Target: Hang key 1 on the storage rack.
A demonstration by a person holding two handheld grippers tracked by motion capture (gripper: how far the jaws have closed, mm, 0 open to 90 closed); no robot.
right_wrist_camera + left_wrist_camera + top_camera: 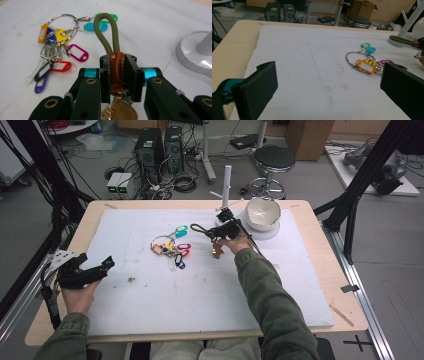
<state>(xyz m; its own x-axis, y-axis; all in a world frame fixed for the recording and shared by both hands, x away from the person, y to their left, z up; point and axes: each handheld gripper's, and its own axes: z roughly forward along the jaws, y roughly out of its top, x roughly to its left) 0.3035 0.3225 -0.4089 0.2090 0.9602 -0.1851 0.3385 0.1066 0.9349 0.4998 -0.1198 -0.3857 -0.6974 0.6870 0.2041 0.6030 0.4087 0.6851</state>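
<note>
My right gripper [117, 65] is shut on a keychain's brown leather sleeve [116, 77], held above the white mat. An olive rope loop [105, 32] sticks out past the jaws, and brass keys [122, 111] hang below them. In the high view the right gripper [220, 231] is at mid-table, with the rope loop [196, 227] pointing left and the keys [217, 251] dangling. A ring of coloured key tags [172, 247] lies on the mat just left of it. My left gripper [97, 261] stands open at the table's left side, with nothing between its jaws [329, 87].
A white mat [150, 295] covers the wooden table. Behind the right gripper stand a white bowl [262, 213] and a white post on a round base [226, 185]. The tag ring [365, 65] lies ahead and to the right of the left gripper.
</note>
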